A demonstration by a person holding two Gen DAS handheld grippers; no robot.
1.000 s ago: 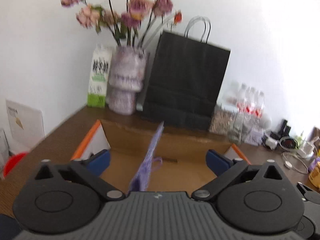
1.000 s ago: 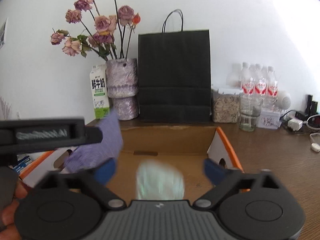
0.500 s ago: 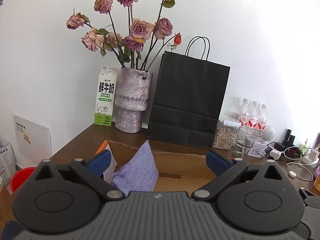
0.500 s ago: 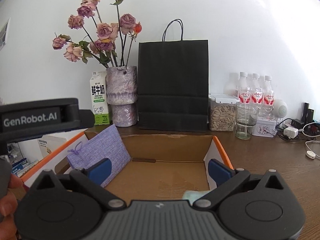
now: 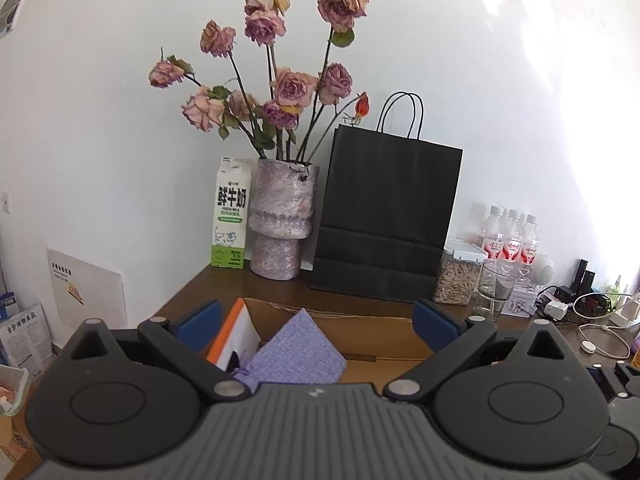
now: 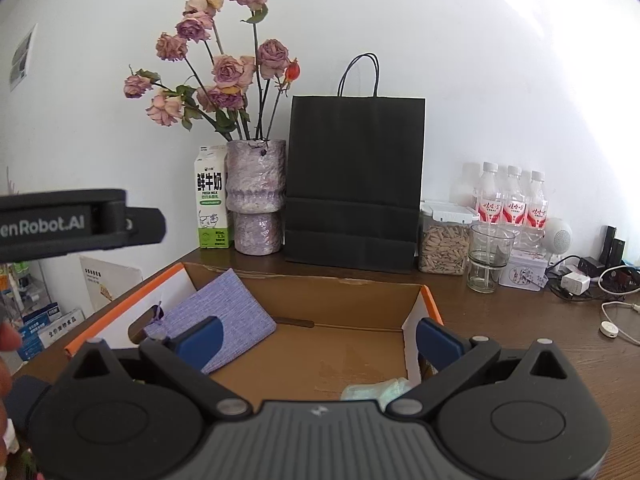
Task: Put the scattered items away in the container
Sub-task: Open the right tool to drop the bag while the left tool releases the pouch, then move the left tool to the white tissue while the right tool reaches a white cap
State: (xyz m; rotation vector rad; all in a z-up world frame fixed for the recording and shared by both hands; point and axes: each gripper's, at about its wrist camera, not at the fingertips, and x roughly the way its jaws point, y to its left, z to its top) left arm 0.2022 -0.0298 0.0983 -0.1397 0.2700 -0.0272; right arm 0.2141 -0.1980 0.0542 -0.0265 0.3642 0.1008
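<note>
An open cardboard box (image 6: 344,308) with orange-edged flaps sits on the brown table. Inside it a purple woven pouch (image 6: 224,320) leans against the left wall, and a pale green packet (image 6: 380,390) lies on the box floor at the near right. The left wrist view shows the same pouch (image 5: 298,354) inside the box (image 5: 380,334). My left gripper (image 5: 316,324) is open and empty, held above the box's near side. Over the box's front, my right gripper (image 6: 318,340) is likewise open and empty. The left gripper's body (image 6: 76,224) shows at the left of the right wrist view.
Behind the box stand a milk carton (image 6: 211,200), a purple vase of dried roses (image 6: 258,196) and a black paper bag (image 6: 354,182). To the right are a seed jar (image 6: 444,246), a glass (image 6: 488,258), water bottles (image 6: 510,200) and cables (image 6: 612,320). A person's fingers (image 6: 6,356) show at far left.
Both grippers rose and drew back from the box. The purple pouch fell from mid-air to lean against the left wall. The green packet dropped to the box floor.
</note>
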